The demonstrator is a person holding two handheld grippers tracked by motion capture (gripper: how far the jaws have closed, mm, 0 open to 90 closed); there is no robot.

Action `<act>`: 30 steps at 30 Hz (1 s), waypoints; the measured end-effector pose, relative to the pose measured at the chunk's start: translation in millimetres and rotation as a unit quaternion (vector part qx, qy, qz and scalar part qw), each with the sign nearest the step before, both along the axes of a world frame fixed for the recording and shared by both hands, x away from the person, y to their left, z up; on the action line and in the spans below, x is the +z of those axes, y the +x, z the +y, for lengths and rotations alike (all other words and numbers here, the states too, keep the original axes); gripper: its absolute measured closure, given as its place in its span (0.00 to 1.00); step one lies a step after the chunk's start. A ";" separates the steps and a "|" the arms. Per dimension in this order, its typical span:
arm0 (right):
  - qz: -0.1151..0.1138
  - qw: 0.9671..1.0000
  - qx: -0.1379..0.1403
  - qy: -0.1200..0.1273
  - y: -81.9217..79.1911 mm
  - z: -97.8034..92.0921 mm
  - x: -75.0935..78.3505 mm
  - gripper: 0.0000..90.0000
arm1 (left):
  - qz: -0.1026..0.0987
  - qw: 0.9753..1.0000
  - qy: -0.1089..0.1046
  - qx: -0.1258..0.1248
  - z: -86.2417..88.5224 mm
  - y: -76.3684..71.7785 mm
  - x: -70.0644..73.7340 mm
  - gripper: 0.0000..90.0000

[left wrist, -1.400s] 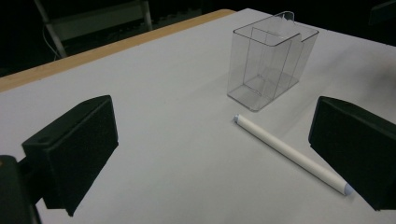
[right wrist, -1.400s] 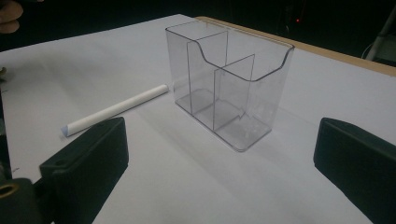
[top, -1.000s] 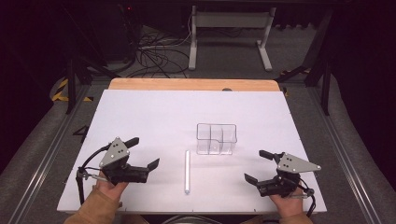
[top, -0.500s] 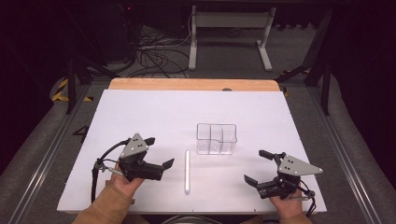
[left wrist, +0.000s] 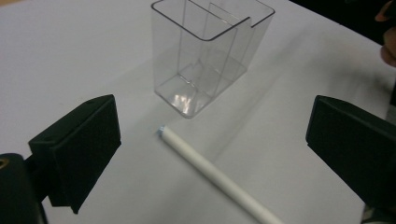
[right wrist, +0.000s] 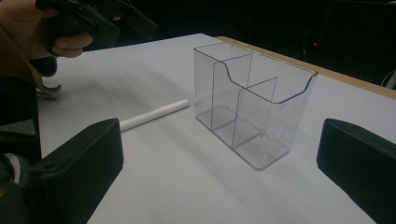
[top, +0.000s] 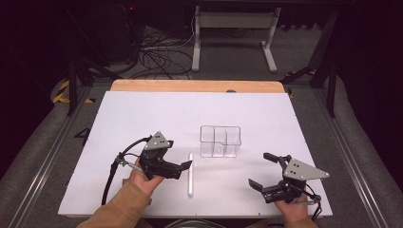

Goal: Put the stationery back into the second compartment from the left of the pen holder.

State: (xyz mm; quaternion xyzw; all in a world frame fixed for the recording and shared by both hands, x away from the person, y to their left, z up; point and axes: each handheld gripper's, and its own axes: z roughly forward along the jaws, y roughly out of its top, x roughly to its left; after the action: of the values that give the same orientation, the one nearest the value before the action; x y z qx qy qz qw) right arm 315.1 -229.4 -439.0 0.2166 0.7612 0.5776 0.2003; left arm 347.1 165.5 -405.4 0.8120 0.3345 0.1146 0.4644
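High view: left gripper hovers wide open just beside the white stick, which lies flat near the clear organizer; right gripper open, idle.

Left gripper view: stick ungrasped between jaws.

Right gripper view: organizer looks empty; judging so, grasp and placement remain.

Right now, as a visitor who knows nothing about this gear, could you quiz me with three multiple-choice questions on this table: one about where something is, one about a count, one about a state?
1. Where does the white stick lie?
A. Inside the clear holder
B. Flat on the table, in front of the clear holder
C. Between the right gripper's jaws

2. How many compartments has the clear holder?
A. One
B. Three
C. Six

3. How is the left gripper?
A. Open, holding nothing
B. Shut on the stick
C. Shut on the holder

Answers: 1 B, it rests on the white table. 2 B, its dividers form three. 3 A, its jaws stand apart around bare table.
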 end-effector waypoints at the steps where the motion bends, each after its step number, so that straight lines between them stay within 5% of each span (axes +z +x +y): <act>1: 0.000 1.000 0.000 0.000 -0.1 -0.1 0.1 0.01 | -0.001 1.000 0.004 0.001 -2.1 0.8 0.1 0.04; 16: 0.001 1.000 0.011 0.000 -0.3 0.2 -0.3 0.02 | 0.029 0.998 0.038 0.035 -30.9 -0.4 -4.7 0.06; 20: 0.001 1.000 0.019 -0.002 0.1 2.2 0.5 0.02 | 0.073 0.995 0.052 0.041 -36.5 0.7 -3.6 0.09; 24: -0.003 1.000 0.026 -0.002 0.8 3.7 1.7 0.02 | 0.090 0.992 0.072 0.046 -40.8 2.6 0.2 0.11; 30: -0.005 0.999 0.039 0.001 2.1 7.1 3.1 0.02 | 0.147 0.983 0.092 0.059 -45.7 11.7 -4.2 0.15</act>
State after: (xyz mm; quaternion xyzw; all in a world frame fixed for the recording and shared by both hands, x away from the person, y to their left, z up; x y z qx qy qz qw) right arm 317.1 -222.3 -435.8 0.1843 0.7676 0.5865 0.1813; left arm 358.9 119.8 -409.6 0.8381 0.4343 0.0519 0.3260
